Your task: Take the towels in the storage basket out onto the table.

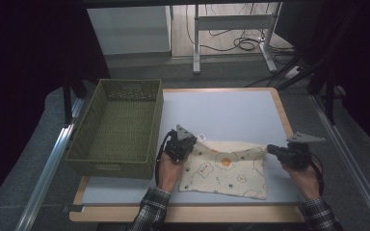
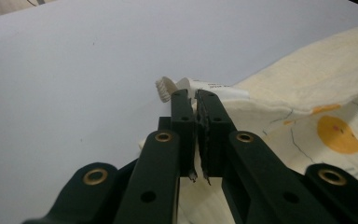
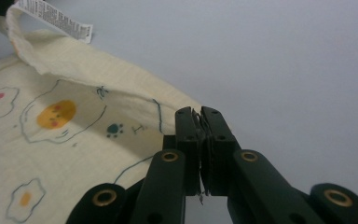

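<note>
both grippers — left gripper point(image 1: 189, 140), right gripper point(image 1: 271, 149) — jaws pressed together, hands low.

The care label's point(image 3: 56, 18) print is too blurred to read.

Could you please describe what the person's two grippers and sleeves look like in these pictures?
Both the left gripper and the right gripper are black, each topped by a grey three-cornered plate, with a dark cable trailing back past the wrist. In the gripper views, the flat black jaws carry brass-coloured rivets at their pivots and ragged padding on their inner faces. The sleeves are dark plaid.
</note>
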The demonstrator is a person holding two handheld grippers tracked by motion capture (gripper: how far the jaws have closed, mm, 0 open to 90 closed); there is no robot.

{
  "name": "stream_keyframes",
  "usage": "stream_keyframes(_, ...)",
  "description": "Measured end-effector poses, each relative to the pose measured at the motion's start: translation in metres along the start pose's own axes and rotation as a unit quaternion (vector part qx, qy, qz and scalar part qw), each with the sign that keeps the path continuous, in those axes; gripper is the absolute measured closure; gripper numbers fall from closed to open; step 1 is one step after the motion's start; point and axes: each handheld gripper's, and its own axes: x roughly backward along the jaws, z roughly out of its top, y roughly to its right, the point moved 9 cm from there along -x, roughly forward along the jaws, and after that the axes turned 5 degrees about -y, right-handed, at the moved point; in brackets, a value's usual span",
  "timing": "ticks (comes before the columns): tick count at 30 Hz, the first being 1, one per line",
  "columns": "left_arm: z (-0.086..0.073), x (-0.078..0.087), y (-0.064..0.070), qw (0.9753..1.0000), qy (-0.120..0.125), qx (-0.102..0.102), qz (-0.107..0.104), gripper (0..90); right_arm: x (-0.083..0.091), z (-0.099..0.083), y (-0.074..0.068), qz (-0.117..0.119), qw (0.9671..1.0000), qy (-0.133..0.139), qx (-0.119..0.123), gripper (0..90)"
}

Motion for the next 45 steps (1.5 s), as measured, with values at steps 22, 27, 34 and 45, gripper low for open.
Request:
stream_keyframes(22,-0.049,0.044,0.021,0.9984,0.033,0.021,-0.041,86.1,0.036,-0.039,-0.045,0.032,0.9993,0.002,0.019,86.7)
stream_keyframes(27,-0.064,0.058,0.028,0.9977,0.04,0.021,-0.051,85.9,0.047,-0.051,-0.06,0.046,0.9987,-0.004,0.023,86.6)
stream_keyframes(34,-0.08,0.069,0.036,0.9983,0.036,0.007,-0.046,85.4,0.052,-0.069,-0.079,0.058,0.9977,-0.016,0.032,86.6)
stream_keyframes(45,-0.112,0.076,0.048,0.9975,-0.01,0.0,-0.07,66.0,0.046,-0.094,-0.087,0.071,0.9965,-0.039,0.019,83.7)
